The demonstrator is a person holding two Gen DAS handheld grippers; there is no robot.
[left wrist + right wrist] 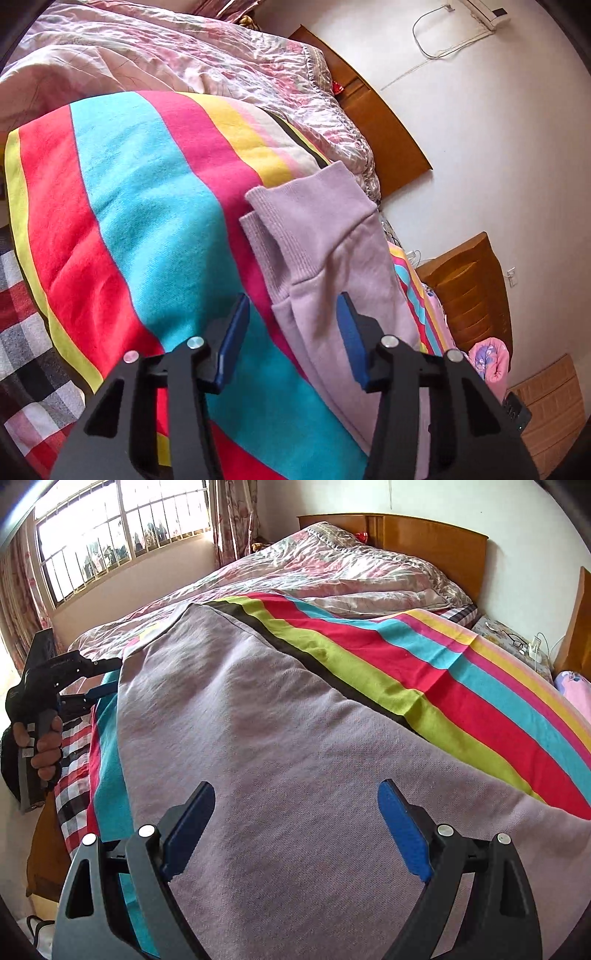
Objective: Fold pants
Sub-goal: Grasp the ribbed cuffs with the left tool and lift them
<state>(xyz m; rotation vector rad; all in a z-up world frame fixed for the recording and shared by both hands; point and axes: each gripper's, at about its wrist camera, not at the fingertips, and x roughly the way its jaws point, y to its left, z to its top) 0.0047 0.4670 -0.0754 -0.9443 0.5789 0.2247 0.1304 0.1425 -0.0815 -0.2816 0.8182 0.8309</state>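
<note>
Lilac sweatpants [258, 738] lie spread on a striped blanket [461, 701] on the bed. In the left wrist view their two ribbed cuffs [280, 221] lie one over the other, just ahead of my left gripper [293, 306]. Its blue pads stand apart, with the pants' [332, 288] edge lying on the bed below the gap and neither pad pressing on it. Seen from the right wrist, the left gripper [112, 677] sits at the pants' far left end, held by a hand [44, 746]. My right gripper [297, 792] hovers open over the wide part of the pants, with nothing gripped.
A crumpled pink quilt [332, 572] fills the head of the bed by the wooden headboard [424, 535]. A checked sheet [33, 332] shows at the blanket's edge. A wooden nightstand [469, 295] stands beside the bed. A barred window [122, 535] is at the far side.
</note>
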